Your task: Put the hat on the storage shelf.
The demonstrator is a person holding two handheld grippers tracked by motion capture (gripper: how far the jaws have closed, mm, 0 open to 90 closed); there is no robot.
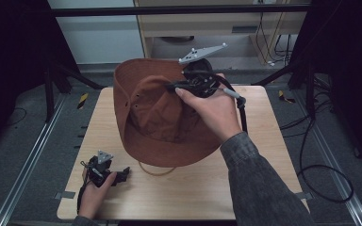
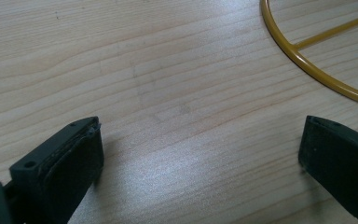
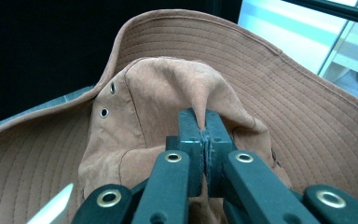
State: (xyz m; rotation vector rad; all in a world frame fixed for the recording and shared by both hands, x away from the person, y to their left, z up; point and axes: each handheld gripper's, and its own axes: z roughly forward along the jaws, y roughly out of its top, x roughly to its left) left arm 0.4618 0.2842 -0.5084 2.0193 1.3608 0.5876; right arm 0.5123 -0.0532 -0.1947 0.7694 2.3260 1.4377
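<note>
Both right gripper fingers pinch the brown hat crown fabric; left gripper gapes empty.

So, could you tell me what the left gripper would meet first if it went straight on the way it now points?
Probably the bare wooden table first: the left gripper, jaws open, looks down at it. The yellow wire ring lies off to one side, likely missed, though depth is unclear.

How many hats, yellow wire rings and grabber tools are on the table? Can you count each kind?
Brown hat: 1
Yellow wire ring: 1
Grippers: 2, left gripper and right gripper
Total: 4
</note>
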